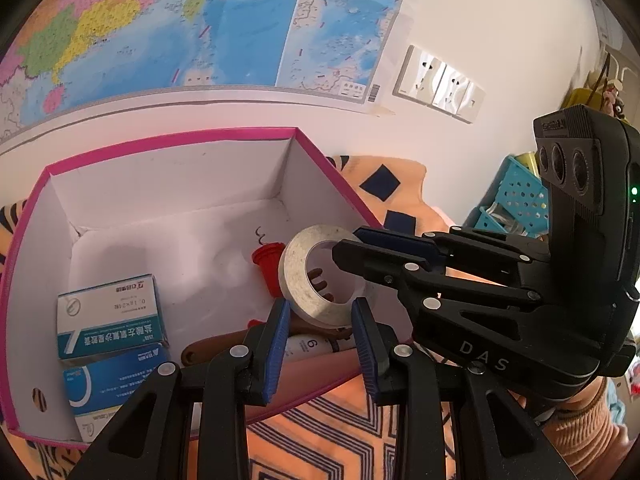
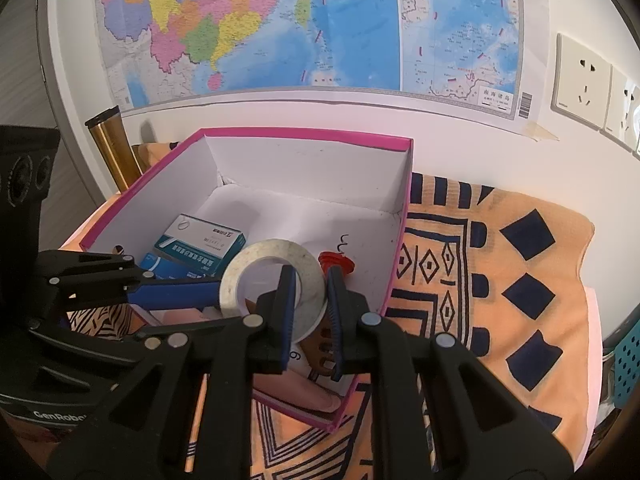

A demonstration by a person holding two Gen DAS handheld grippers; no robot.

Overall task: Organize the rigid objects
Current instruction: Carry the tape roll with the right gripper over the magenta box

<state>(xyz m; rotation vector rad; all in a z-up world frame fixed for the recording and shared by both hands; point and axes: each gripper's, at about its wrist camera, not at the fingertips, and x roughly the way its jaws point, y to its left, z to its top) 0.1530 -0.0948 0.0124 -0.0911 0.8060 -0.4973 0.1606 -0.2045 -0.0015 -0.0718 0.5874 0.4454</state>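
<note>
A white tape roll point(image 2: 308, 276) hangs over the pink-rimmed box point(image 2: 304, 134), pinched through its ring wall by my right gripper point(image 2: 312, 312). In the left wrist view the tape roll point(image 1: 296, 280) sits just beyond my open, empty left gripper point(image 1: 322, 340), with the right gripper point(image 1: 352, 248) reaching in from the right. Inside the box lie teal and blue medicine boxes point(image 1: 108, 316), a red cap piece point(image 1: 270, 266), a brown comb point(image 2: 320, 344) and a white tube point(image 1: 308, 346).
The box stands on an orange patterned cloth point(image 2: 500, 280) against a wall with a map point(image 2: 304, 24) and sockets point(image 2: 584, 80). A gold cylinder point(image 2: 112, 148) stands left of the box. A teal basket point(image 1: 516, 196) is at the right.
</note>
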